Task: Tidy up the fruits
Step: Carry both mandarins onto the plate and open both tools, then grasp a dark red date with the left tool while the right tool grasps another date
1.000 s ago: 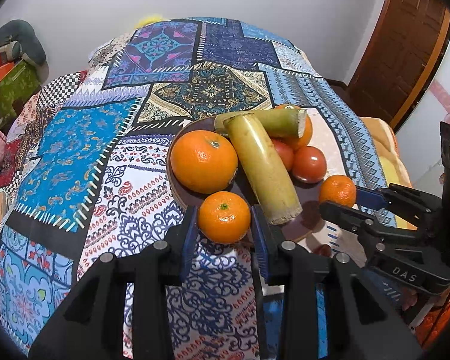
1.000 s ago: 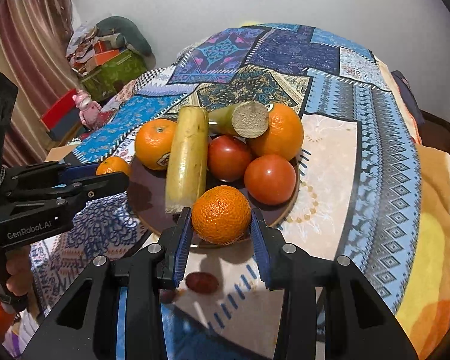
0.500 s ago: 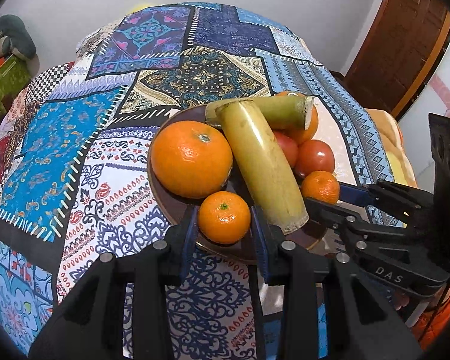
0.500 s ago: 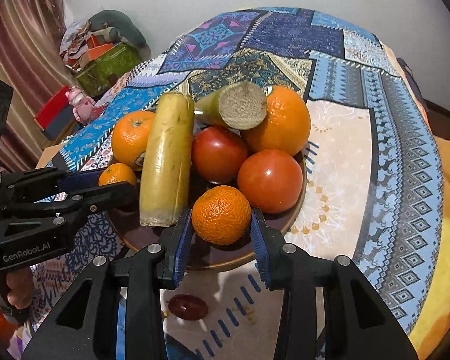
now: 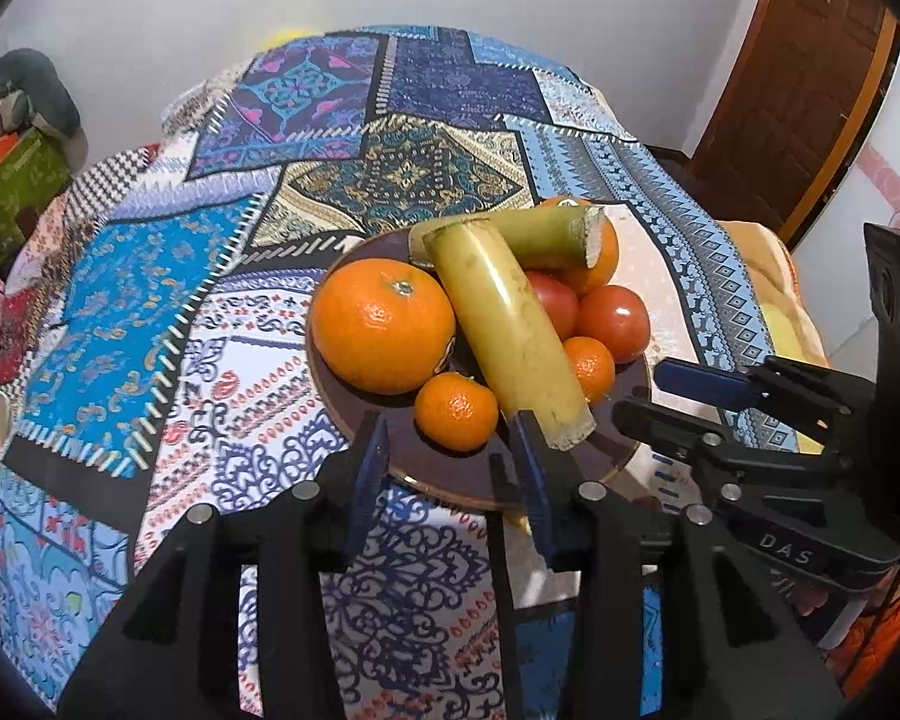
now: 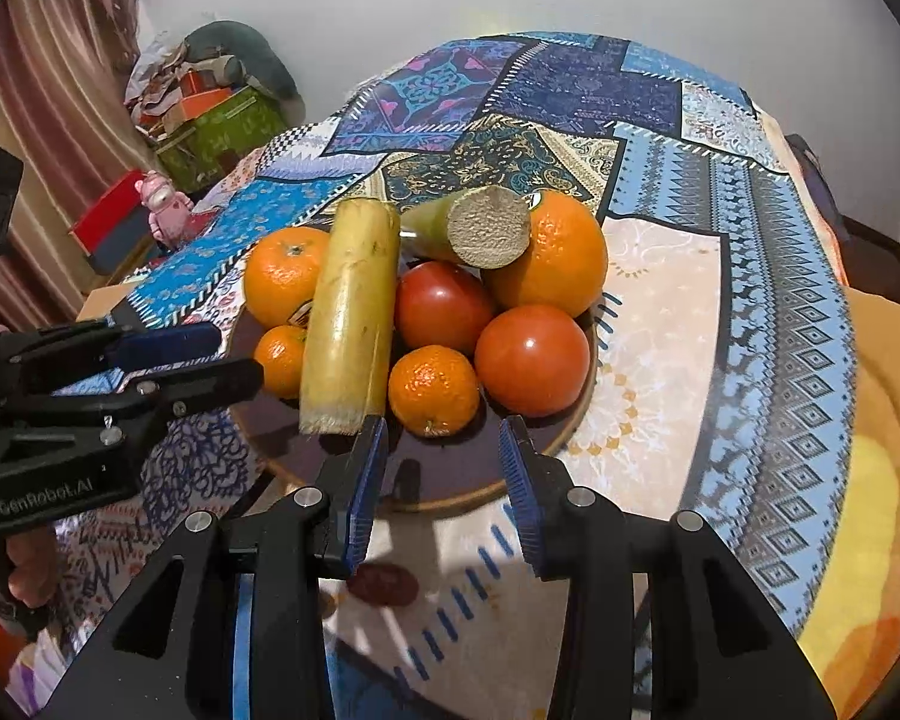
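Note:
A brown plate [image 5: 450,486] [image 6: 450,498] holds two large oranges [image 5: 383,324] [image 6: 555,258], two tomatoes [image 6: 531,360], a yellow cane piece [image 5: 510,330] [image 6: 351,312] and a green cane piece [image 6: 480,234]. A small mandarin [image 5: 456,411] [image 6: 279,360] lies on the plate just ahead of my left gripper [image 5: 450,438] [image 6: 234,357]. Its jaws are opening and its pads stand clear of the fruit. A second mandarin [image 6: 433,390] [image 5: 588,360] rests on the plate ahead of my right gripper [image 6: 443,438] [image 5: 642,390], whose pads do not touch it.
The plate sits on a patchwork cloth [image 5: 150,300] over a round table. A small dark red fruit [image 6: 384,582] lies on the cloth near the right gripper. Boxes and clutter [image 6: 222,120] stand at the left wall, a wooden door [image 5: 798,90] at the right.
Each mandarin was held between a gripper's fingers above the plate's near edge. Both now lie on the plate beyond the fingertips, and the left jaws stand wider.

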Demonstrator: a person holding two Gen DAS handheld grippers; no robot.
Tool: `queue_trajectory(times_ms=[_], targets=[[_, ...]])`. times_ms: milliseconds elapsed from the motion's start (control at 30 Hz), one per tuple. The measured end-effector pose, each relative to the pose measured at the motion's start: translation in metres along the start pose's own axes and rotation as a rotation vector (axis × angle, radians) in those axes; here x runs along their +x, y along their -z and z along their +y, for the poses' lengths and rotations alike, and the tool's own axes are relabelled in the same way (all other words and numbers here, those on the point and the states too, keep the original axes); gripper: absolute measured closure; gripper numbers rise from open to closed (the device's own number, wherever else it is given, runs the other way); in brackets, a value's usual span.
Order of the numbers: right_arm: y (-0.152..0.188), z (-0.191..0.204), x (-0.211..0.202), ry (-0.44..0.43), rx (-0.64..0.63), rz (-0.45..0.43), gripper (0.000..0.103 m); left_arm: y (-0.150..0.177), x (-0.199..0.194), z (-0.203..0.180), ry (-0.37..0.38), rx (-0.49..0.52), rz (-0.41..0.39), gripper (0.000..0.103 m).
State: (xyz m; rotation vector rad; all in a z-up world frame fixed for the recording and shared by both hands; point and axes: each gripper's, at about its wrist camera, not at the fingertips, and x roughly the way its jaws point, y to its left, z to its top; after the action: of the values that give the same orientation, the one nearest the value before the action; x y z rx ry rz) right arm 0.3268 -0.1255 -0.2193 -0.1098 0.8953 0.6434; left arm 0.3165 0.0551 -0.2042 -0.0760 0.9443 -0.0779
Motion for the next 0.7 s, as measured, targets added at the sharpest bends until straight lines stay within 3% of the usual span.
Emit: queue_trajectory(times_ms=[333, 700], targets=[[0.026, 0.005, -0.007, -0.025, -0.006, 0.048, 0.067, 0.022, -0.024, -0.002, -0.016, 0.016, -0.016, 0.046], [0.032, 0.007, 0.011, -0.085, 0.020, 0.101, 0.069, 0.042, -0.017, -0.003, 0.003, 0.011, 0.039, 0.045]])
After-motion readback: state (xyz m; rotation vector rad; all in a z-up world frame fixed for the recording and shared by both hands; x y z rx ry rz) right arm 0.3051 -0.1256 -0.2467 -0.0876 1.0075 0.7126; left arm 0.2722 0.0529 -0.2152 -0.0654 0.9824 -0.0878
